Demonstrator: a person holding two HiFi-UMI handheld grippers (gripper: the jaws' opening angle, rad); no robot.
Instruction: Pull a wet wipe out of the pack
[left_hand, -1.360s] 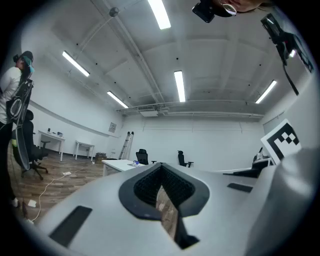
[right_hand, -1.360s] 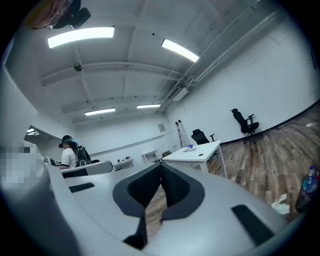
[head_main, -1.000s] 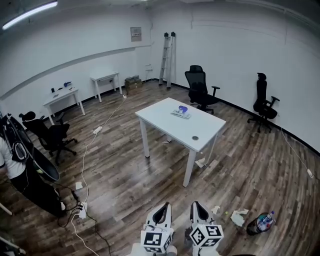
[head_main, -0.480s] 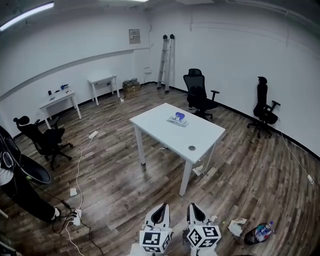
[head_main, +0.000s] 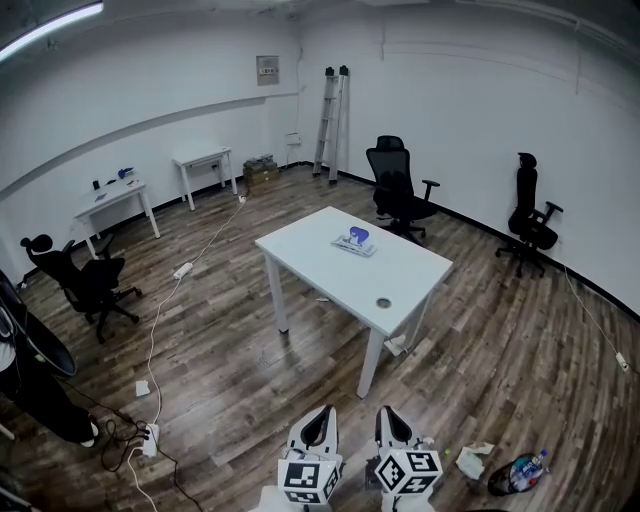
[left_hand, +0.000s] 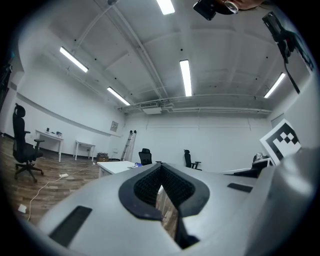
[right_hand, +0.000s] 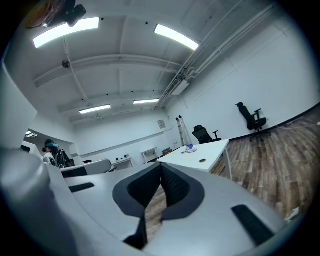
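Pack of wet wipes: flat and pale, with a blue bit on top. It lies on the big white table, near the far edge, well apart from both claws.
Grey left claw: its two jaws are pressed together, with nothing between them.
Grey right claw: squeezed together too, and empty.
Trouble with closed jaws: I think a claw that comes to the pack like this would only bump it and push it along. One claw has to open first.
Trouble with a light pack: the pack looks thin and light. If one claw tugs a wipe and the other does not hold the pack down, the whole pack may lift up or slide off the table.
Trouble with too many wipes: a deep pinch could drag out a bunch, not one.
Trouble on the floor: a long white cable runs over the wood floor at the left. Crumpled white paper and a clear plastic bottle lie close by at the right. A foot could catch on them on the way over.
Writing on the pack: too small to read.
Writing on the claws: each white marker cube shows only black and white squares, no letters.
Writing on the wall: a small framed sign hangs there, too far off to read.
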